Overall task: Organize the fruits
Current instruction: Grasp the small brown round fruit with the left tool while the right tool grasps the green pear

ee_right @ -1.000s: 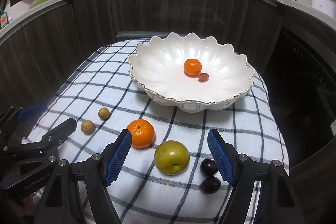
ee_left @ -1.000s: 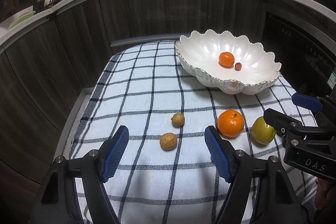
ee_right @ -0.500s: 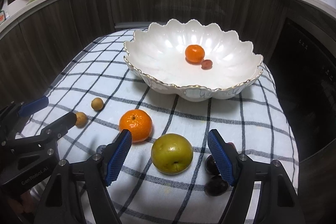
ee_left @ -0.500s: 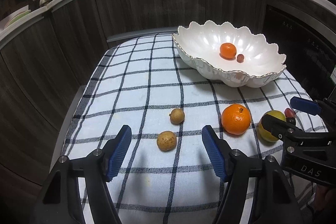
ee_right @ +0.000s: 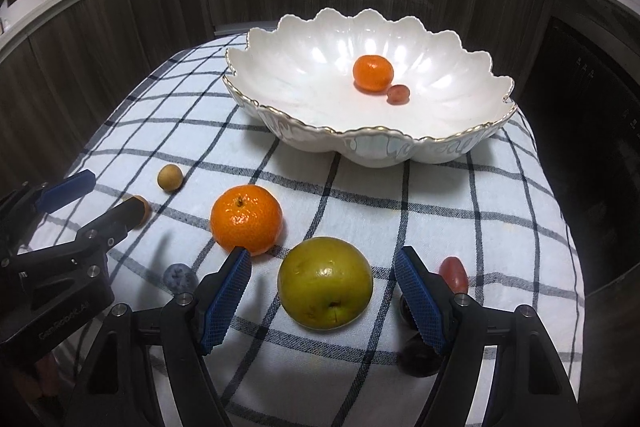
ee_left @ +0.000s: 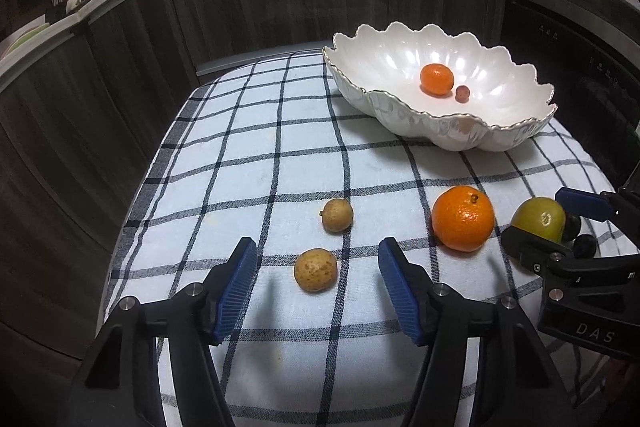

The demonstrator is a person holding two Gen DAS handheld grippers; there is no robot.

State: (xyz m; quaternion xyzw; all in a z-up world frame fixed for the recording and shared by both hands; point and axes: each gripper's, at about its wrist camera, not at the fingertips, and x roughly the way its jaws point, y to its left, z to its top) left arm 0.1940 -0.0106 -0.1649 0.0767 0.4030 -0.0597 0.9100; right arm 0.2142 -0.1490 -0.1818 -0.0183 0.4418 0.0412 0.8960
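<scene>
Fruit lot, checked cloth [ee_right: 460, 211] over bench. Item one: white scalloped bowl [ee_right: 360, 143] toward the far right corner, already containing a small mandarin [ee_right: 373, 73] with a reddish grape [ee_right: 398, 94] touching it. Item two: larger mandarin [ee_right: 246, 225] loose on the cloth, midway along the near edge. Item three: green-yellow pear-like fruit [ee_right: 325, 283], near edge, just beside the larger mandarin; right gripper [ee_right: 322, 301] has its fingers apart on either side of it, not touching. Item four: two brown longan-like fruits, the nearer [ee_left: 315, 270] lying between the parted fingers of the left gripper [ee_left: 316, 293], the farther [ee_left: 337, 214] just beyond toward the bowl. Item five: small pieces along the near right edge: a red grape [ee_right: 453, 271], dark plums [ee_right: 418, 357] partly hidden by the right finger, and a blueberry [ee_right: 179, 277] near the left. Handling note, judged: the green fruit looks firm, smooth-skinned and the heaviest piece; take it across its widest middle with moderate pressure to avoid bruising or slip. The longans seem light, thin-shelled and prone to roll; close squarely on centre. The bowl appears fragile ceramic; lower fruit in rather than drop it.
</scene>
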